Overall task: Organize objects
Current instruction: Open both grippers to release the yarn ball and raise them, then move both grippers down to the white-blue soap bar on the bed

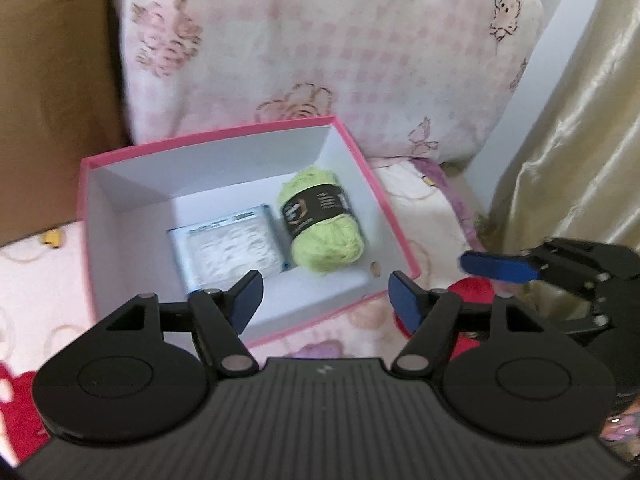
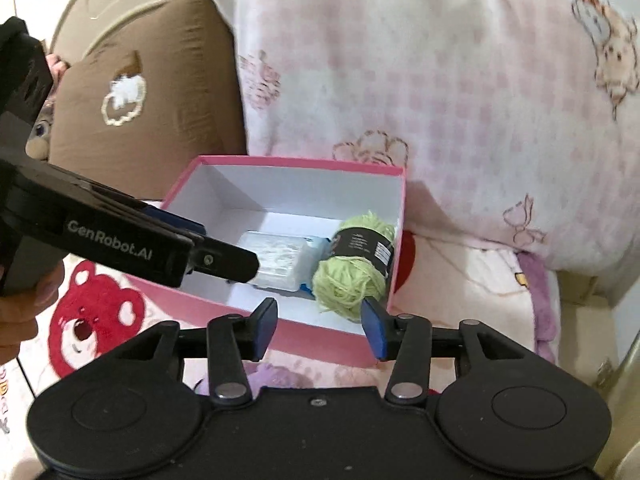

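A pink box (image 1: 380,184) with a white interior sits open on a bed covered by a cartoon-print blanket (image 1: 424,216), backed by a large pink-checked pillow (image 1: 320,40) and a brown cushion (image 1: 52,100). Inside the box, a ball of light green yarn (image 1: 324,228) with a black paper band lies against the right wall, touching a clear plastic packet (image 1: 228,248) of white material that lies flat on the floor of the box to its left.

The left gripper (image 1: 326,300) hangs above the near edge of the box, angled downward, its blue-padded fingers (image 1: 248,296) spread apart with nothing between them. The right gripper (image 2: 320,328) is held just outside the box's near wall, also tilted downward, its fingers (image 2: 266,328) parted more narrowly and likewise empty; the right pad lines up with the yarn's near end, though whether it touches cannot be told.

From the right wrist view, the left gripper's black body (image 2: 120,240) crosses the box's left wall and hides part of the packet, and a hand (image 2: 24,304) shows at the frame's left edge beneath it. That view also shows a red bear (image 2: 92,312) printed on the blanket and a torn patch (image 2: 124,96) on the brown cushion. The left wrist view instead catches one blue finger of the right gripper (image 1: 500,268) entering from the right, beside a gold satin curtain (image 1: 580,140) and a strip of white wall.
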Motion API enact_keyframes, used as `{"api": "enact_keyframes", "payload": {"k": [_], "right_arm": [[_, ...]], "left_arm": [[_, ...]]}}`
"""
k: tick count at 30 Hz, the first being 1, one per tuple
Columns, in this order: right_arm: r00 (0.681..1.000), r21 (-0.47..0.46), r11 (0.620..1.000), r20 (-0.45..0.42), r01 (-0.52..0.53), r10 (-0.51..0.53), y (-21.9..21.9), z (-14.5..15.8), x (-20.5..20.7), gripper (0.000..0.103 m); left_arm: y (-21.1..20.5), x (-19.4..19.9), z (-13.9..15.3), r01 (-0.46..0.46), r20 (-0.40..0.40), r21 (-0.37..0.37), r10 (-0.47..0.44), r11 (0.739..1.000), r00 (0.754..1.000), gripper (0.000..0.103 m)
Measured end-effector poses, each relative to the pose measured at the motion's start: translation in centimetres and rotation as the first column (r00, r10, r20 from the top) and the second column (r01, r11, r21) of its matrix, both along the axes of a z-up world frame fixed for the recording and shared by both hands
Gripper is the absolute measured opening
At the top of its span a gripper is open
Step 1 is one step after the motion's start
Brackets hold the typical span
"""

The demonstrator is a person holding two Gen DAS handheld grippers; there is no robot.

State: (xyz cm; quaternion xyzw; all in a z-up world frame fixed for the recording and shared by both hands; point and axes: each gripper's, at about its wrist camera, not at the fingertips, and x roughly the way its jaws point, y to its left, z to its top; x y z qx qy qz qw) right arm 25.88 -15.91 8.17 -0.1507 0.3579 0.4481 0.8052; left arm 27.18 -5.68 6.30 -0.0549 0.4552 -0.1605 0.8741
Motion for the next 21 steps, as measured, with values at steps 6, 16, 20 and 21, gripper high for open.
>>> {"api": "enact_keyframes", "payload": {"k": [6,16,20,21], "right_arm": [[0.998,-0.006,0.999,0.034,-0.05,0.051,-0.6,2.4,-3.5,0.056],[0.991,-0.014,0.994,0.073,-0.113,0.114,-1.4,5.0,-8.4,0.068],[0.985,-0.013,0.989,0.086,-0.148,0.148,-2.1,5.7,-9.8,0.073],[0.983,-0.01,0.987,0.093,-0.158,0.159,-2.4,5.7,-10.2,0.074]], "left_arm": [[0.6,-3.3,2.6,0.018,0.026,0.059,-0.019,0.998,0.999,0.078],[2.5,-8.4,4.1,0.026,-0.004,0.06,-0.026,0.998,1.0,0.081],[3.5,-10.4,4.5,0.025,-0.001,0.035,-0.025,0.999,1.0,0.086],[3.5,-10.7,4.4,0.023,0.006,0.031,-0.023,0.999,1.0,0.089]]}}
